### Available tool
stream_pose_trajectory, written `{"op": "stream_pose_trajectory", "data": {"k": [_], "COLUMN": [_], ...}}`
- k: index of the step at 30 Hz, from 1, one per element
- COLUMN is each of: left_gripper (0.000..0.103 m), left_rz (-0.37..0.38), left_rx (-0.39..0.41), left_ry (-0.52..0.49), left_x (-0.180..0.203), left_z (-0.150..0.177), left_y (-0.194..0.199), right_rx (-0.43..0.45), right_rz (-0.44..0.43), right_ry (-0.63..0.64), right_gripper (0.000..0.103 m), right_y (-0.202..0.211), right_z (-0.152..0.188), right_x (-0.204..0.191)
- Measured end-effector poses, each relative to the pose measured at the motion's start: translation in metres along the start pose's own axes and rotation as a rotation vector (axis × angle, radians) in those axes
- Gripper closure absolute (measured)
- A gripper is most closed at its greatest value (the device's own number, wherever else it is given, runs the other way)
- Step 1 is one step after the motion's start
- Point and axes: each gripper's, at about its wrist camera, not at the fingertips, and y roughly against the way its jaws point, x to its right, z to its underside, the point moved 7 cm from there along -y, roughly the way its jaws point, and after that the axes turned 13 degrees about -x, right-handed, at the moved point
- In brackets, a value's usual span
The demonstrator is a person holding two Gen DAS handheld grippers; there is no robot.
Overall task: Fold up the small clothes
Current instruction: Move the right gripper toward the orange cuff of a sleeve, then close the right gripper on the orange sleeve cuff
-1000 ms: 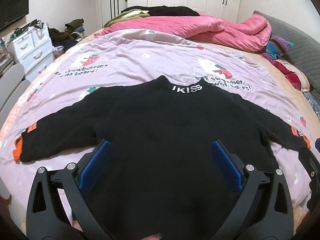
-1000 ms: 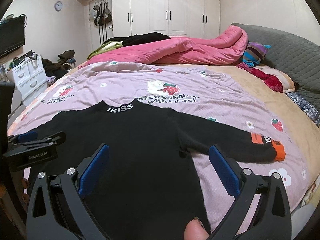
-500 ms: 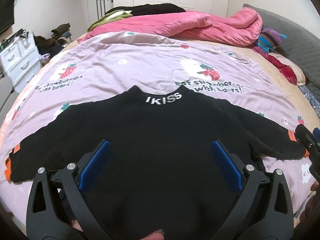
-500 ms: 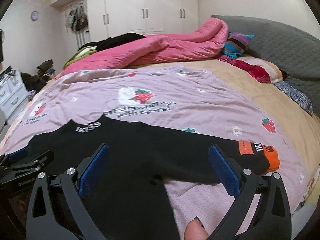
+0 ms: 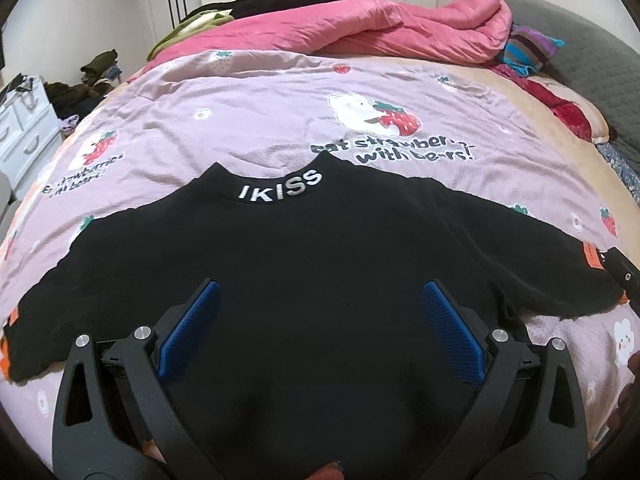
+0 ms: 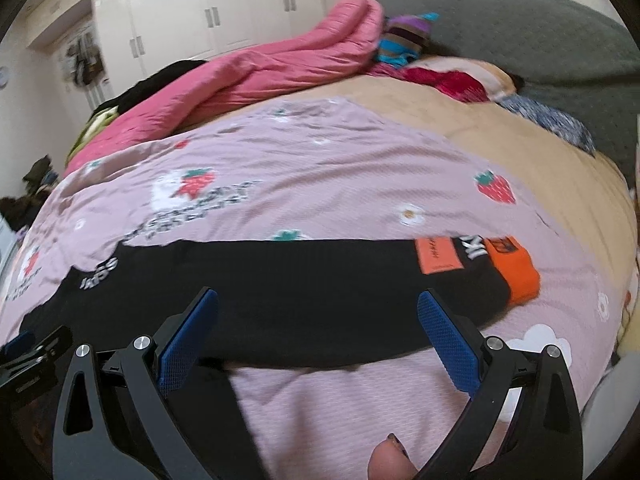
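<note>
A black sweater (image 5: 320,280) lies spread flat, front up, on a bed (image 5: 260,120) covered in a lilac strawberry-print quilt, its collar (lettered "IKISS" in white) pointing toward the far pillows and both sleeves stretched out to the sides.

The left gripper (image 5: 320,320) hangs over the middle of the sweater's body, its blue-padded fingers (image 5: 188,328) spread wide apart with only black cloth showing between them; nothing is pinched. It looks straight up the garment toward the collar, level and centred.

The right gripper (image 6: 318,328) hovers over the sweater's right sleeve (image 6: 320,280), which runs crosswise in front of its fingers (image 6: 448,340), likewise spread wide and holding nothing. The sleeve's orange cuff (image 6: 516,272) and an orange label just beside it lie past the right-hand finger, toward the bed's edge. This view is tilted and somewhat blurred, and whether the pads touch the cloth cannot be told. The left gripper's black frame shows at the far left edge of the right wrist view, near the sweater's body.

A rumpled pink duvet (image 5: 360,28) is heaped across the far side of the bed.
</note>
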Motion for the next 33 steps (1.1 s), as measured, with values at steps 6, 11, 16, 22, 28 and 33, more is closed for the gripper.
{"op": "stream_pose_trajectory", "data": {"k": [6,11,16,22,28,33], "left_gripper": [0.008,0.008,0.008,0.008,0.008,0.008], "left_rz": [0.006,0.025,0.047,0.071,0.110,0.108], "left_rx": [-0.012,-0.037,-0.061,-0.059,-0.056,-0.057], "left_ry": [-0.013,-0.025,-0.033,-0.011,0.025,0.055], "left_x": [0.014,0.028,0.038,0.036,0.022,0.003], "left_z": [-0.005,-0.011,-0.018,-0.023,-0.027,-0.028], "left_y": [-0.012,-0.027,-0.044,-0.053,-0.055,-0.051], "right_rx": [-0.017,-0.037,-0.072,-0.132,-0.091,-0.052], "right_rz": [0.046,0.071,0.104,0.054,-0.059,-0.094], "right_ry": [-0.090,-0.187,-0.296,-0.442,-0.574,-0.636], "right_gripper": [0.004,0.004,0.004,0.004,0.004,0.042], "right_y": [-0.017,-0.031,-0.046,-0.070,-0.077,-0.084], "right_z": [-0.001,-0.001,0.005,0.012,0.006,0.000], "right_x": [0.039,0.071,0.100,0.123,0.136,0.153]}}
